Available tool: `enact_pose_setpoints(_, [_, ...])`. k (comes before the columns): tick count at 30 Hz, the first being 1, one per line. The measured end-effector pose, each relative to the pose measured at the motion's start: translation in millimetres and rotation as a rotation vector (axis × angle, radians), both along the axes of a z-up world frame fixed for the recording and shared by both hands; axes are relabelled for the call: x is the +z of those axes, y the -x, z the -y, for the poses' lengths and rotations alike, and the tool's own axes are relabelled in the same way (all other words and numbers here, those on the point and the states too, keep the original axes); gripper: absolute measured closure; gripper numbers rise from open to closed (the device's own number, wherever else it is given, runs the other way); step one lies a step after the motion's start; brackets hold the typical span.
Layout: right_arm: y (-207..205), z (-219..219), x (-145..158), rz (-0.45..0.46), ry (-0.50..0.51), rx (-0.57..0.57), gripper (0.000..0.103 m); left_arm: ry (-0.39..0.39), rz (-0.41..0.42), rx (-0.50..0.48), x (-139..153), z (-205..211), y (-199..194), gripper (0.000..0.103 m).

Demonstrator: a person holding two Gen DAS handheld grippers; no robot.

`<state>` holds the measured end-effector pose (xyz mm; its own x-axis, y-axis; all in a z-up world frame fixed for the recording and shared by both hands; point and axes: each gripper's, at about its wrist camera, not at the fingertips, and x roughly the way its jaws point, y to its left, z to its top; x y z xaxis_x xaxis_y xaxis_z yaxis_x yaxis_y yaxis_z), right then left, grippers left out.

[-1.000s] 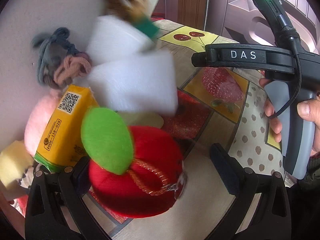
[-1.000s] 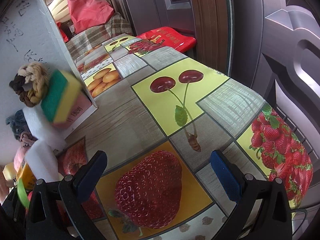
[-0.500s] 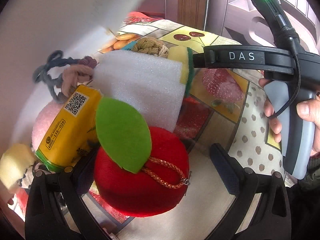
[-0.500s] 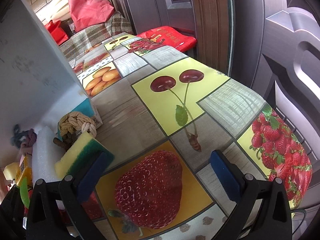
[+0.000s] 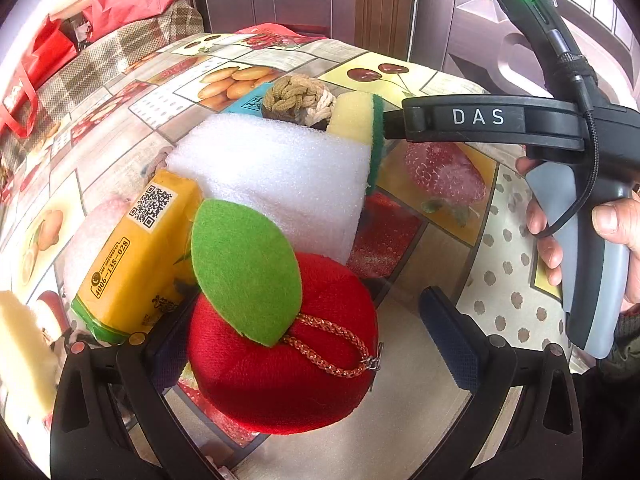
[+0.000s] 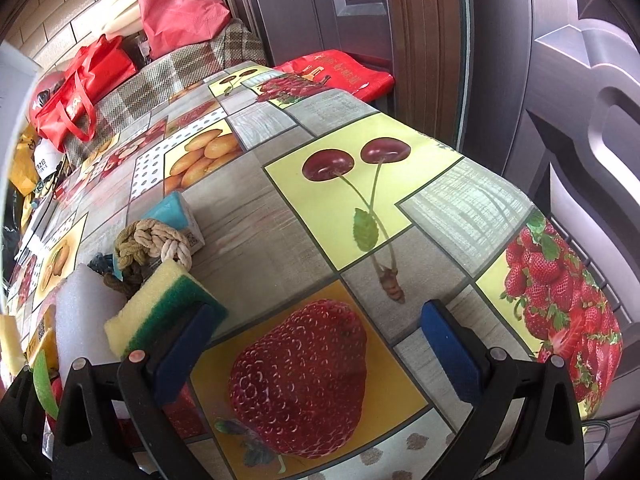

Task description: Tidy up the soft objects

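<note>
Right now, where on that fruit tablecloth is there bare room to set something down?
Bare: the cherry panel and strawberry panel between the right fingers, out to the table edge. Crowded: the sponge, rope knot, white foam and plush apple.

The left gripper (image 5: 316,340) is seen at the bottom of the left wrist frame, jaws spread wide, blue-padded fingers (image 5: 448,336) angled up and inward. The right gripper (image 6: 316,348) is held the same way in its own view, wide open, nothing clamped. Over on the right edge of the left wrist frame, the right hand (image 5: 592,236) is wrapped round the grey handle, thumb on the near side, fingertips curled at the front.
</note>
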<state>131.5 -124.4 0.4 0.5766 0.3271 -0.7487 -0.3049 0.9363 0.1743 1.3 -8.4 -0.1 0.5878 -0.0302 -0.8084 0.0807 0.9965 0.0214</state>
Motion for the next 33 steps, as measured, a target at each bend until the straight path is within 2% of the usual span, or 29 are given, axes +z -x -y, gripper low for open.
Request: enact_pose_setpoints(33, [-0.8, 10.7, 2.9, -0.003, -0.092, 0.01, 0.0, 0.0, 0.0, 0.0, -0.1, -0.2, 0.1, 0.001])
